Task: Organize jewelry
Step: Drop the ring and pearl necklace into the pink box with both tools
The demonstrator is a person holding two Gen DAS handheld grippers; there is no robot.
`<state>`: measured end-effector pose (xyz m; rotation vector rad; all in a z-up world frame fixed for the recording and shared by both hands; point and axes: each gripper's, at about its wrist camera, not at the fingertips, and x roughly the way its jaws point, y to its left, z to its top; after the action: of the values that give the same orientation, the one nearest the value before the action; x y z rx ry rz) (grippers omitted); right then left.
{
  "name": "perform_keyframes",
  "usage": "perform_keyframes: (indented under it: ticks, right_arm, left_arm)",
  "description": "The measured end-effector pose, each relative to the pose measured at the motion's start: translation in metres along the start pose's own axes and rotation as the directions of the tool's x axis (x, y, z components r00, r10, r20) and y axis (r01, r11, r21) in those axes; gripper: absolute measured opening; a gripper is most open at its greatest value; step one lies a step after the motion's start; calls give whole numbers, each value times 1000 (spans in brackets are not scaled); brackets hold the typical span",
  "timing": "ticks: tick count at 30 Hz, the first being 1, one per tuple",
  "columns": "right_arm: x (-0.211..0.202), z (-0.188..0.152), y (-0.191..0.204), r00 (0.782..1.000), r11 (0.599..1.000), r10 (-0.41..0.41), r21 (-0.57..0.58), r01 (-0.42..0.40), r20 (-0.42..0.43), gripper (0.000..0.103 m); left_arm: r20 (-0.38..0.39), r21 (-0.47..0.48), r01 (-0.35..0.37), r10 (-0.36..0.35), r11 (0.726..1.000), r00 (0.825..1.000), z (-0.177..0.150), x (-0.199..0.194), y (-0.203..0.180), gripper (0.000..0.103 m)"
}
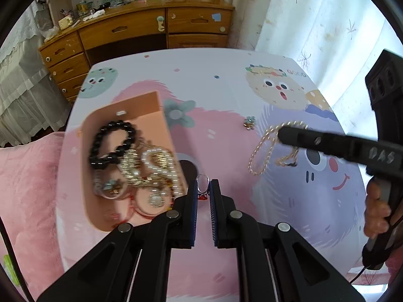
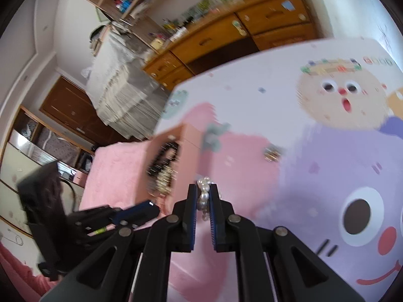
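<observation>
A peach tray (image 1: 148, 108) on the cartoon-print table holds a black bead bracelet (image 1: 113, 143), gold chains and pearl pieces (image 1: 151, 166). My left gripper (image 1: 202, 188) is shut on a clear glassy piece with a red bit (image 1: 202, 185), just right of the tray. My right gripper (image 2: 202, 196) is shut on a pearl necklace (image 2: 204, 198); in the left wrist view the necklace (image 1: 262, 148) hangs in a loop from the right gripper (image 1: 284, 132) above the table. A small flower brooch (image 1: 249, 122) lies on the table; it also shows, blurred, in the right wrist view (image 2: 273, 154).
The table (image 1: 226, 80) has a pastel cartoon cloth. A pink plush bed (image 1: 27, 176) lies to the left. A wooden dresser (image 1: 141, 30) with clutter stands behind the table. A curtain (image 1: 314, 20) hangs at the right.
</observation>
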<state>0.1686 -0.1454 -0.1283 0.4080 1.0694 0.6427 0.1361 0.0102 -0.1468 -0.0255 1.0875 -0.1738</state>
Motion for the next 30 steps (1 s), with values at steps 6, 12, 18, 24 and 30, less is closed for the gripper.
perform_keyframes:
  ticks: [6, 12, 18, 24, 30]
  right_arm:
    - [0, 16, 53, 995, 997, 58, -55, -54, 77, 9]
    - [12, 22, 88, 987, 992, 109, -81, -100, 115, 9]
    - [39, 22, 105, 989, 993, 106, -68, -99, 101, 9]
    - [61, 20, 104, 998, 1000, 30, 2, -30, 49, 35]
    - [64, 15, 106, 998, 1000, 0, 20, -1, 61, 45]
  left_arm:
    - [22, -39, 26, -25, 999, 999, -6, -7, 41, 7]
    - [42, -33, 84, -83, 996, 996, -10, -7, 74, 7]
    - [54, 1, 126, -126, 992, 991, -17, -6, 96, 7]
    - [8, 11, 130, -130, 992, 992, -24, 4, 112, 24]
    - [-14, 15, 128, -128, 992, 992, -26, 7, 122, 35]
